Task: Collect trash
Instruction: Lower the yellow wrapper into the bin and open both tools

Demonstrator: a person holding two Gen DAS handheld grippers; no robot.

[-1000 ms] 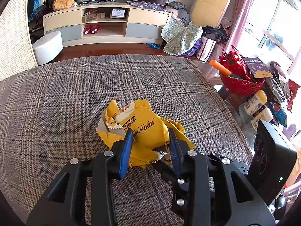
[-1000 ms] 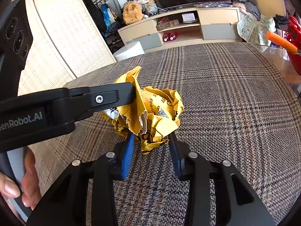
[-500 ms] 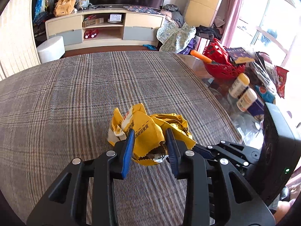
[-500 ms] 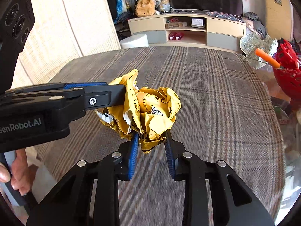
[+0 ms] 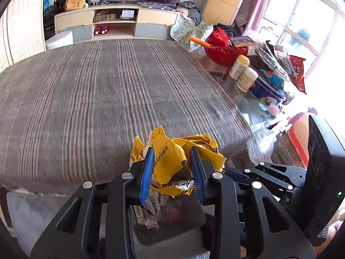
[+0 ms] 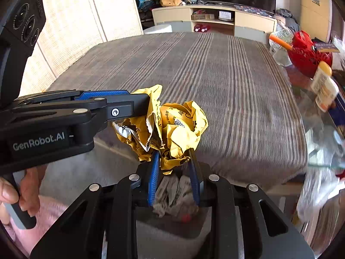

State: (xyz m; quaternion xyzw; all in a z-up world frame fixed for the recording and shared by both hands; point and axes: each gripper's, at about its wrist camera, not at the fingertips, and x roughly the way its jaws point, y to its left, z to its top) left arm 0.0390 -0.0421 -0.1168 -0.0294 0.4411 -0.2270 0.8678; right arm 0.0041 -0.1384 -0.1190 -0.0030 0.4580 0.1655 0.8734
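A crumpled yellow wrapper [image 5: 200,144] hangs in the air just past the near edge of the plaid-covered table [image 5: 107,97]. My left gripper [image 5: 171,151] is shut on its left part, blue pads pressing the paper. My right gripper [image 6: 173,153] is shut on its lower right part. The right wrist view shows the wrapper [image 6: 181,125] with the left gripper [image 6: 144,101] reaching in from the left. Directly below stands a dark trash bin [image 5: 185,226], [image 6: 200,222], with crumpled grey paper inside.
On the glass surface to the right of the table sit a red basket [image 5: 224,49], two white bottles [image 5: 239,67] and snack bags. A person's hand [image 6: 25,185] grips the left gripper's handle. Grey carpet lies around the bin.
Both grippers have carried the wrapper back from the middle of the table to beyond its near edge. The trash bin has come into view beneath it.
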